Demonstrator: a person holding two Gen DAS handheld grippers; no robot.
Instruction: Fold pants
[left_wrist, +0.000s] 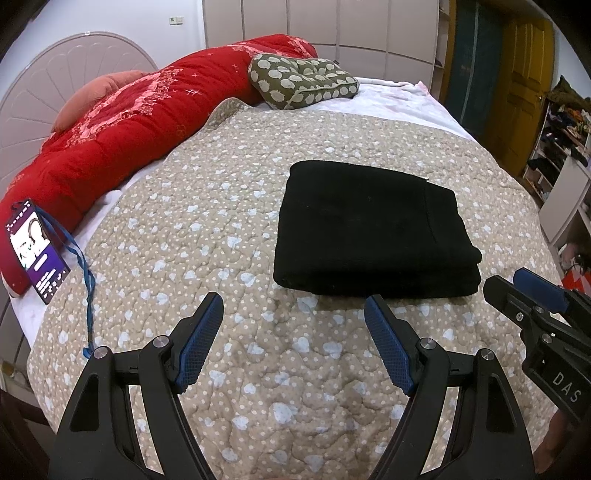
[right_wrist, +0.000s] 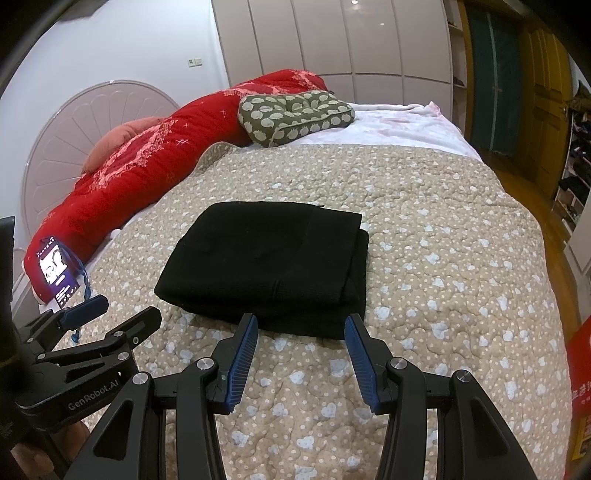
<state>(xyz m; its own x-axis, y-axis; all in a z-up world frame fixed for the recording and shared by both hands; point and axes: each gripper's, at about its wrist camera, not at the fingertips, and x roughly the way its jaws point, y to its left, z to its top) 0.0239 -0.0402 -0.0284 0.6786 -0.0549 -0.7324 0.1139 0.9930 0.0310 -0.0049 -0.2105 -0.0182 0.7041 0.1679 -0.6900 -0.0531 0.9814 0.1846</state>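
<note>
Left tongs (left_wrist: 293, 308) and right tongs (right_wrist: 301, 326) hover with fingers spread apart, gripping nothing — just short of the black folded pants (right_wrist: 269, 258), a neat rectangle on the beige heart-patterned quilted bedspread (right_wrist: 443, 258).

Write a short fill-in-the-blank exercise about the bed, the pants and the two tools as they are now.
1. The black pants lie ____ into a compact stack on the dotted quilt.
2. Both the left tool and the right tool are ____, gripping nothing.
3. The lit phone leans against the ____ comforter.

Missing words: folded; open; red
</note>
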